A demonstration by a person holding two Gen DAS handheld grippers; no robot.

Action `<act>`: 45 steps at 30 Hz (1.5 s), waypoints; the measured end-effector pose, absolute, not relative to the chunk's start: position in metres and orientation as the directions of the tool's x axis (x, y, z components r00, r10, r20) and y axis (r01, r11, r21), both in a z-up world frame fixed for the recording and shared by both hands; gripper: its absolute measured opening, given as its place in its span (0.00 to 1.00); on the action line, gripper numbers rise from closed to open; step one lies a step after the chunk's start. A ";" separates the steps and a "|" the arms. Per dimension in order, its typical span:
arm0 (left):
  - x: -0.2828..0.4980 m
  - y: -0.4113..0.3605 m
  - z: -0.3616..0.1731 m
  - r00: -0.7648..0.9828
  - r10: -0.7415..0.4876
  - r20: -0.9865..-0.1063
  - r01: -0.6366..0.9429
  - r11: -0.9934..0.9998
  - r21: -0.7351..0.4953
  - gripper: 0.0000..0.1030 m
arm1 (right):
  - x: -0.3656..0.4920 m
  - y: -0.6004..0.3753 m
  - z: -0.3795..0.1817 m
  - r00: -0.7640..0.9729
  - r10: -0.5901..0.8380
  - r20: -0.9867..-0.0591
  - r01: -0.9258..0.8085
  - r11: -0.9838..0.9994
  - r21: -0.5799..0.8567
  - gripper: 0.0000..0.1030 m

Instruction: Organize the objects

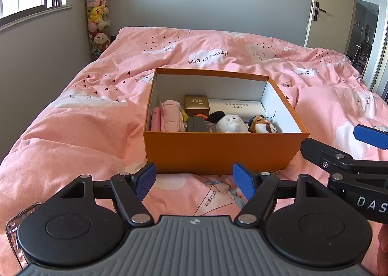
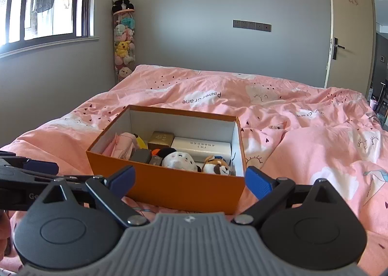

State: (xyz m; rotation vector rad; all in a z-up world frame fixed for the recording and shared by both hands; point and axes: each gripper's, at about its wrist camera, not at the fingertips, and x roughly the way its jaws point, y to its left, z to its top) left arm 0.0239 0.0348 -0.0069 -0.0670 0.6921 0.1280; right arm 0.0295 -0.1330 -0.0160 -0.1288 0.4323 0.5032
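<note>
Now, left wrist view: the left gripper (image 1: 194,182) sits low in the frame, blue pads spread wide apart and holding nothing, just short of the open orange cardboard box (image 1: 218,150) at centre frame on the pink patterned bed (image 1: 72,130). The right gripper (image 1: 363,145) pokes in from the right edge, apparently empty too. Inside the box: a folded pink fabric bundle (image 1: 169,116) at the left, a gold square box (image 1: 197,105) and a long white rectangular case (image 1: 235,107) along the back wall, a dark grey block (image 1: 197,123), a white plush toy (image 1: 230,123) and a brown-and-white plush dog (image 1: 263,125) up front. At the lower left edge lies what looks like a phone (image 1: 14,230).

Over to the right wrist view: the right gripper, at bottom centre, has its jaws parted and bare, the box just beyond them. Nothing loose shows on the bed here.

My read: the packing looks nearly done; next likely comes a fresh pick, perhaps that phone, or closing up. No lid is in view.
</note>
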 end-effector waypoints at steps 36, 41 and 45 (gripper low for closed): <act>0.025 0.039 -0.013 0.740 0.132 -0.659 -0.167 0.986 0.009 0.82 | 0.038 -0.130 -0.033 0.767 0.423 -0.483 -0.480 0.877 0.005 0.94; 0.025 0.039 -0.012 0.741 0.135 -0.658 -0.168 0.986 0.013 0.82 | 0.037 -0.130 -0.033 0.765 0.423 -0.485 -0.482 0.876 0.004 0.94; 0.025 0.039 -0.012 0.741 0.135 -0.658 -0.165 0.986 0.016 0.82 | 0.037 -0.130 -0.033 0.764 0.425 -0.485 -0.484 0.875 0.004 0.94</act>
